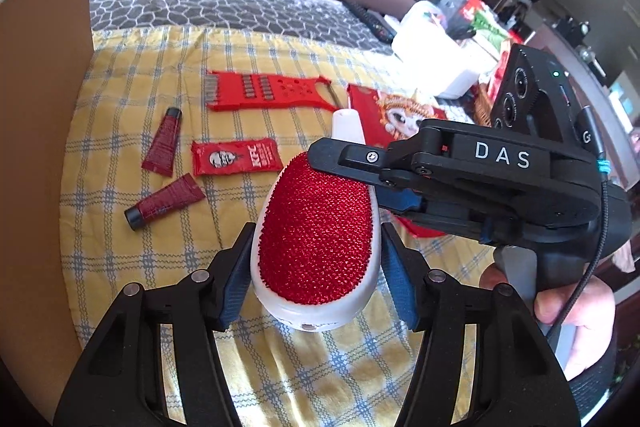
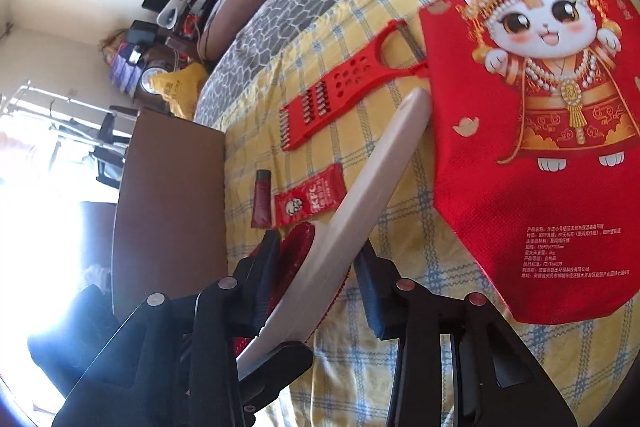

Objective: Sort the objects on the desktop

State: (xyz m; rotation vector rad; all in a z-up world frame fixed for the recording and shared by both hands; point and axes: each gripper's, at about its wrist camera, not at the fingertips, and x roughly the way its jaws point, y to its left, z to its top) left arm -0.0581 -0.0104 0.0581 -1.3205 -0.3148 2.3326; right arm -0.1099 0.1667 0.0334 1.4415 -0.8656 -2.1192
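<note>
Red-bristled white lint brush (image 1: 316,243), tilted above yellow checked cloth (image 1: 132,267)

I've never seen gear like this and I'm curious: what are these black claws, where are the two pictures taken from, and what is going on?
There is no robot here: a person holds a two-fingered gripper in each hand; one hand shows in the left picture. Each picture comes from a wide-angle camera on one gripper, looking along its fingers. The left gripper and the right gripper both appear to clamp a lint brush, white with red bristles. On the yellow checked cloth lie a red grater, a KFC sachet, two dark red tubes and a red cat bag.
</note>
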